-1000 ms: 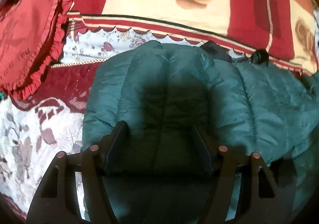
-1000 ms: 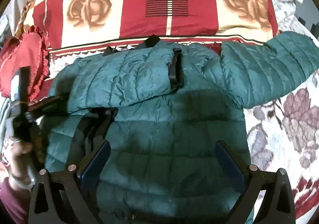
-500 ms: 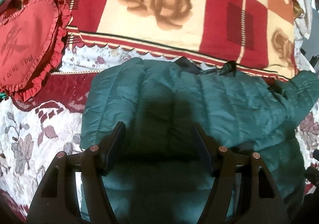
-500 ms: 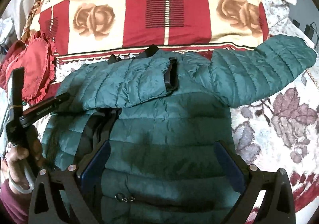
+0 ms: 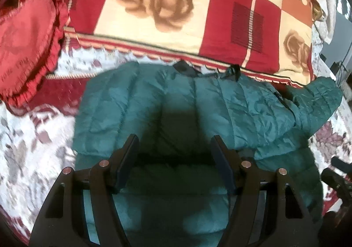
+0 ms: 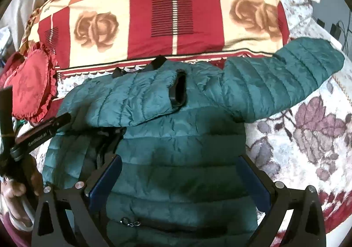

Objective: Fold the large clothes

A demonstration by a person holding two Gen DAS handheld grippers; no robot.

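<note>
Slick teal jacket (image 6: 180, 154) lay flat on the bed (image 6: 319, 137), one sleeve (image 6: 281, 84) still unfolded; both our grippers (image 5: 173, 159) (image 6: 178, 178) hovered wide open, empty, so any shallow pinch risked slipping.

Both round pictures bend and go black at the edges, the left one is smeared and fuzzy on the red pillow (image 5: 24, 44) and flowery bedspread (image 5: 28, 148), the right one is sharper, and a dark shadow sits on the green jacket (image 5: 180, 123).
</note>
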